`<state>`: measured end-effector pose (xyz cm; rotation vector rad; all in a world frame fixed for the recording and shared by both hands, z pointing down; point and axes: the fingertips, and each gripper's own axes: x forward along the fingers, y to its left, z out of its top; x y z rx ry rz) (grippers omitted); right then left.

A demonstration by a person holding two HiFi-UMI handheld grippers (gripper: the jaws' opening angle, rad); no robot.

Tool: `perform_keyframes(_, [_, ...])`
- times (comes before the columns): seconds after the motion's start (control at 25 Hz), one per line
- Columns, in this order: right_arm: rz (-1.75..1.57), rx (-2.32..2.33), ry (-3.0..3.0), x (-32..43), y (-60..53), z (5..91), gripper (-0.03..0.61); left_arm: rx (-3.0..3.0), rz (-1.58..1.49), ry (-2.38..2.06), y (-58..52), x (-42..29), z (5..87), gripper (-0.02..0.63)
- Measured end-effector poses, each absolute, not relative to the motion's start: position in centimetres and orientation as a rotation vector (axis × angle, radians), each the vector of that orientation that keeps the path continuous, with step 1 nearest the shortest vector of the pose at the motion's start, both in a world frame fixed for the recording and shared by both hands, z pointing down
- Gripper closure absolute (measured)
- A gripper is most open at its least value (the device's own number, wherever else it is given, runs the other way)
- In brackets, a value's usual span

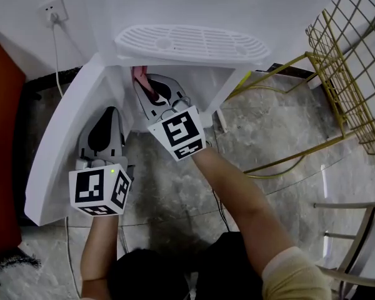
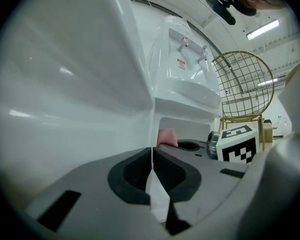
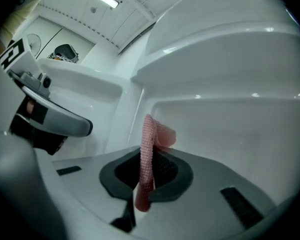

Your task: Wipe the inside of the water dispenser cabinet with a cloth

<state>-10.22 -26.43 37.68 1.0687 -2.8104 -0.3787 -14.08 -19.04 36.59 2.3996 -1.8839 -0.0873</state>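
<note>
The right gripper (image 3: 146, 176) pinches the pink cloth (image 3: 148, 144) by a thin fold at the cabinet (image 3: 230, 129) opening, so hard rubbing could drag it free. The left gripper (image 2: 152, 174), closed, seems to nip the door (image 2: 65, 99) edge; a slip lets it swing.

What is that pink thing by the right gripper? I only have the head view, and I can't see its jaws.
Observer: A pink cloth. The right gripper has its jaws shut on it, and the cloth stands up past the pads.
Operator: Is the left gripper holding anything?
Observer: No. The left gripper has its jaws together with nothing between them, next to the open door.
Operator: What's above the cabinet?
Observer: The left gripper view shows two taps over the drip tray.
</note>
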Motion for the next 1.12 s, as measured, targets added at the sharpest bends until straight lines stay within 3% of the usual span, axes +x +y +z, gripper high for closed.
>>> perform_keyframes(0.6, [-0.039, 1.02, -2.763, -9.4, -28.0, 44.8, 0.552, 2.399, -0.055, -1.846, -19.3, -13.8, 38.6, 0.612])
perform_keyframes(1.12, [0.017, 0.881, -2.638, -9.8, -26.7, 50.9, 0.552, 2.369, -0.01, -1.834, -19.5, -14.1, 40.2, 0.612])
